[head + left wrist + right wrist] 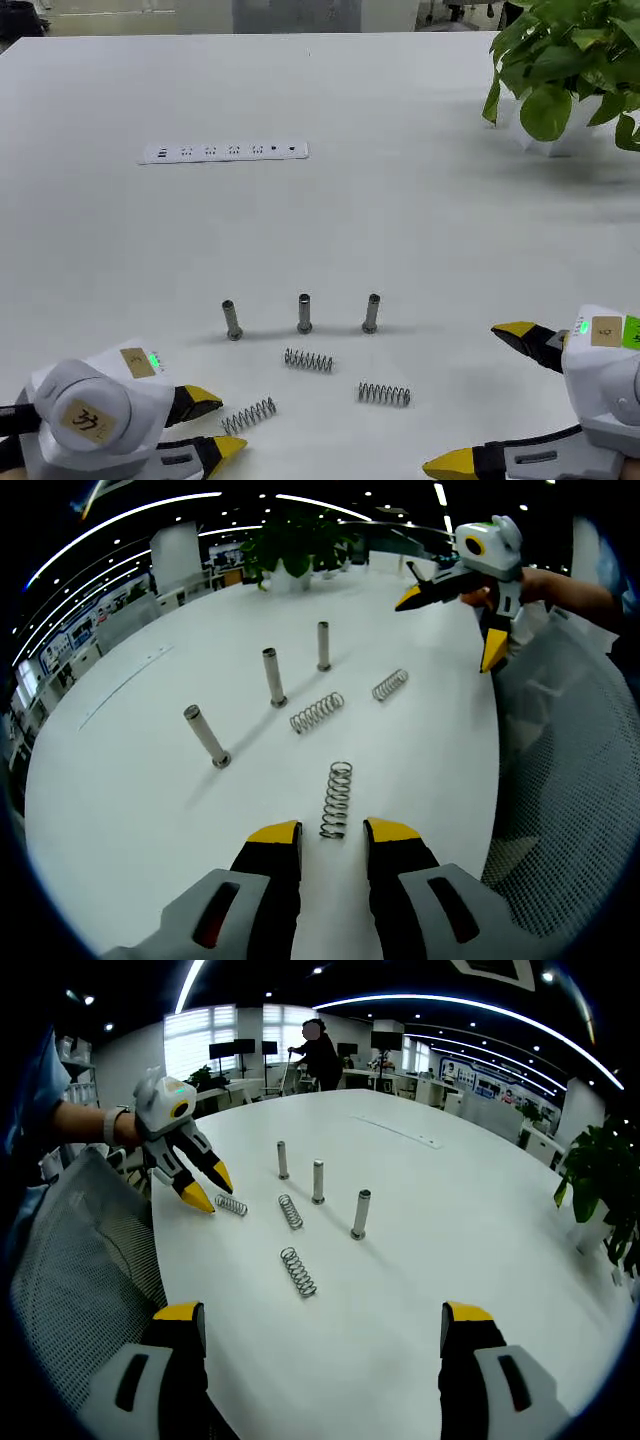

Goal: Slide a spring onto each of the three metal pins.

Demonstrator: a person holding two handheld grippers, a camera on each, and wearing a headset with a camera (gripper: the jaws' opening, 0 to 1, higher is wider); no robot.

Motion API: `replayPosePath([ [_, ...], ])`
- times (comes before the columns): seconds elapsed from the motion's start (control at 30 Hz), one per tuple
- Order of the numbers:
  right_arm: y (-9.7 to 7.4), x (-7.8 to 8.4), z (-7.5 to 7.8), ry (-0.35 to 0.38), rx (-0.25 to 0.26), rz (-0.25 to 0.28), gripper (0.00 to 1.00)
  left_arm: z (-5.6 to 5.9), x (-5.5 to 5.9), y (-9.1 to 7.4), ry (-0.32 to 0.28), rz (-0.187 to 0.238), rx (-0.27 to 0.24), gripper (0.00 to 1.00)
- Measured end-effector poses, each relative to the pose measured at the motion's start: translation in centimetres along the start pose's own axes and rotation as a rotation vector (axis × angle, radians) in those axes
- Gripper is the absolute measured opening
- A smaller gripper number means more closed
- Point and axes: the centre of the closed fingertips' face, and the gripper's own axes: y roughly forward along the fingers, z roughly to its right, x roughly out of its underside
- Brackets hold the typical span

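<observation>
Three upright metal pins (pixel 232 320) (pixel 304 313) (pixel 371 313) stand in a row on the white table (pixel 400 220), all bare. Three springs lie flat in front of them: one (pixel 308 360) in the middle, one (pixel 384 394) to the right, one (pixel 248 415) to the left. My left gripper (pixel 215 422) is open with a narrow gap. In the left gripper view the left spring (pixel 337 798) lies just ahead of its tips (pixel 333 832), apart from them. My right gripper (pixel 475 398) is wide open at the bottom right. The right spring (pixel 298 1271) lies ahead of it (pixel 320 1312).
A white power strip (pixel 224 151) lies further back on the table. A potted plant (pixel 560 70) stands at the far right. A mesh chair (pixel 70 1260) is beside the table's near edge. A person (pixel 318 1055) stands far off in the room.
</observation>
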Motion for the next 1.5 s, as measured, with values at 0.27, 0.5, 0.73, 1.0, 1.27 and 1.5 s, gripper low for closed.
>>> replayPosePath([
  [0.27, -0.1, -0.1, -0.1, 0.0, 0.001, -0.001, 0.99, -0.3, -0.1, 0.6, 0.034, -0.043, -0.004, 0.23],
  [0.5, 0.1, -0.1, -0.2, -0.003, -0.004, 0.0, 0.99, -0.2, 0.0, 0.8, 0.075, -0.119, 0.006, 0.19],
  [0.73, 0.3, -0.1, -0.4, -0.005, -0.01, 0.0, 0.99, -1.0, 0.4, 1.0, 0.072, -0.176, 0.009, 0.17],
  [1.0, 0.4, -0.2, -0.5, -0.004, -0.011, 0.003, 0.99, -1.4, 0.8, 1.0, 0.067, -0.185, 0.001, 0.11],
  [1.27, 0.4, -0.1, -0.7, -0.007, -0.016, 0.005, 0.99, -1.5, 0.8, 0.8, -0.011, -0.098, 0.001, 0.1],
  [1.5, 0.3, -0.3, -0.8, -0.012, -0.015, 0.005, 0.99, -1.4, 0.4, 0.7, -0.018, -0.054, -0.01, 0.1],
])
